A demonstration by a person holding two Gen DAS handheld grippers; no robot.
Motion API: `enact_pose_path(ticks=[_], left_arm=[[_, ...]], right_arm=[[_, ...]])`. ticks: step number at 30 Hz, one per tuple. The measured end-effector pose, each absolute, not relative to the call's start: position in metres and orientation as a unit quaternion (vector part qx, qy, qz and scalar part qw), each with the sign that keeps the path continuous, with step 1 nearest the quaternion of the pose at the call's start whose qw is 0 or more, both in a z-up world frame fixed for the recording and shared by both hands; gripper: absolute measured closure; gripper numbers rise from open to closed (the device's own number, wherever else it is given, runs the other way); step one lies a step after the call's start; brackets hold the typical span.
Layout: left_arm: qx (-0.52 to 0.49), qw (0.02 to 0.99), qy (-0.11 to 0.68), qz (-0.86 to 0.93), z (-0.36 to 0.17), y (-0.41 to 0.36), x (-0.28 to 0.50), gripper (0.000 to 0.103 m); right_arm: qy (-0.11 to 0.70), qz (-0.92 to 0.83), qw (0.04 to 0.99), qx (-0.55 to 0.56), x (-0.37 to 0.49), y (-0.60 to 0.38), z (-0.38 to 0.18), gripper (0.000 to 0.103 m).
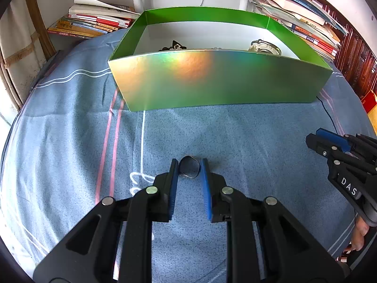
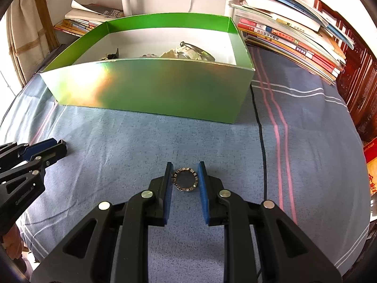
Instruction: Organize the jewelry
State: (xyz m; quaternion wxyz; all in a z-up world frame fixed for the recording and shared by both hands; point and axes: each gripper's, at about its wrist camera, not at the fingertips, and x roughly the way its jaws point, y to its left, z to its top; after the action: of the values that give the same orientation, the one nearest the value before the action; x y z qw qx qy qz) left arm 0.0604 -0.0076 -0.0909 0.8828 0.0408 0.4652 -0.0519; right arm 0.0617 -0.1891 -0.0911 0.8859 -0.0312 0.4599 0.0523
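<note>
Blue rubber pads of the left gripper [image 1: 189, 168] are pinching a thin grey ring [image 1: 189, 170] at their tips, one pad on each side of the band; the ring is sitting low over the blue striped cloth [image 1: 70, 122], whether touching it I cannot tell; the right gripper [image 2: 185, 176] is likewise clamping a round patterned ring [image 2: 185, 180] edge to edge between its pads. Judgement: both rings are looking light, stiff and smooth, so likely to twist or slip out if squeezed off-centre; the hold across the widest part of the band seems the right one; the thin ring appears slightly out of round, so gentle pressure is advisable. Further off, the green box [image 1: 219, 82] is standing open on the cloth, already holding other trinkets; beyond it, stacked books [image 2: 289, 37] are lying against the wall.
</note>
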Motion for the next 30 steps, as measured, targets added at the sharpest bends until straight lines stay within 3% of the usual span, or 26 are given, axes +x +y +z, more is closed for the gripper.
enact_pose_path(ticks=[24, 30], left_arm=[[0.028, 0.905, 0.421, -0.051, -0.056, 0.005, 0.058, 0.084], [0.029, 0.903, 0.424, -0.058, -0.059, 0.0, 0.06, 0.084]], right_arm=[[0.409, 0.094, 0.907, -0.025, 0.06, -0.176, -0.05, 0.082], [0.426, 0.1, 0.899, -0.024, 0.062, -0.173, -0.061, 0.082]])
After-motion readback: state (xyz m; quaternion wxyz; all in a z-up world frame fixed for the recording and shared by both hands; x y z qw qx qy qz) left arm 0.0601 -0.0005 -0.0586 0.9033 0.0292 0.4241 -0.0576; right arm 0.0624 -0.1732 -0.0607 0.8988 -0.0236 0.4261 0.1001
